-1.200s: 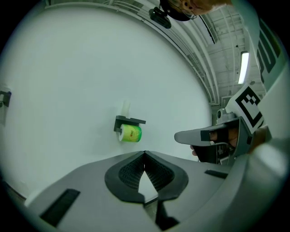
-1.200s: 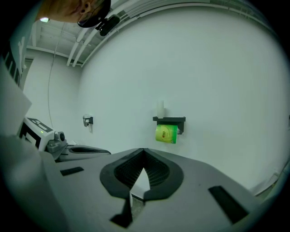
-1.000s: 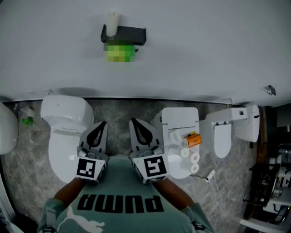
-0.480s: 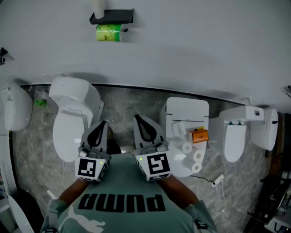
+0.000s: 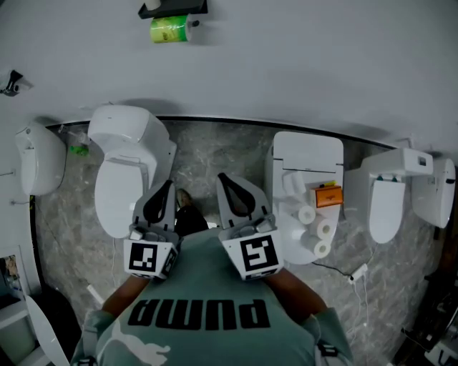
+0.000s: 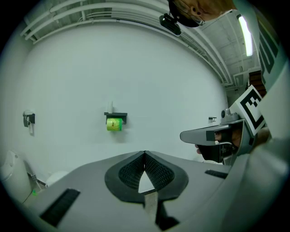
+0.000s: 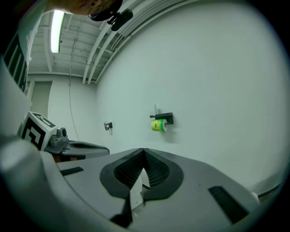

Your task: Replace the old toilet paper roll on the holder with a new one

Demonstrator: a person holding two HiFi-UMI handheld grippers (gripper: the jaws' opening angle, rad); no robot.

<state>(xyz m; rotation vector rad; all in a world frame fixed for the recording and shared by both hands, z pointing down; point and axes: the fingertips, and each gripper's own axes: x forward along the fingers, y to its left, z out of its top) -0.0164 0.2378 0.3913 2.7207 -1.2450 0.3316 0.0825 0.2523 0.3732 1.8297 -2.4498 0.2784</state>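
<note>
**Head view.** Left gripper [image 5: 163,193] and right gripper [image 5: 230,187] sit side by side just below ctr, both tips toward 12 o'clock. Each has its jaws pressed together w/ nothing between them, touching nothing. They hang over the grey stone floor [image 5: 215,154], between two toilets. The left toilet [image 5: 129,168] is at 9–10 o'clock. The right toilet [image 5: 308,154] is at 2–3 o'clock, lid down. On that lid lie three white rolls [image 5: 320,232] and, just beside them, an orange box [image 5: 328,196]. The black holder [image 5: 175,7] is on the wall [image 5: 300,64] at 11–12 o'clock, at the top edge. The green roll [image 5: 169,29] hangs directly under it, well apart from both grippers.

**Left gripper view.** Left gripper [image 6: 144,156]: jaws closed tip to tip and empty; only a pale sliver shows in the gap below the tips. Holder [image 6: 116,115] w/ green roll [image 6: 113,124] is on the wall at approx. 10 o'clock from the tips, far off. Right gripper [image 6: 213,134] is at 3 o'clock, also closed. A small wall fitting [image 6: 28,118] is at 9 o'clock.

**Right gripper view.** Right gripper [image 7: 144,154]: jaws shut together, nothing held. Holder [image 7: 165,117] and green roll [image 7: 157,125] are at approx. 12–1 o'clock above the tips, far off on the wall. Left gripper [image 7: 77,147] is at 9 o'clock.
</note>
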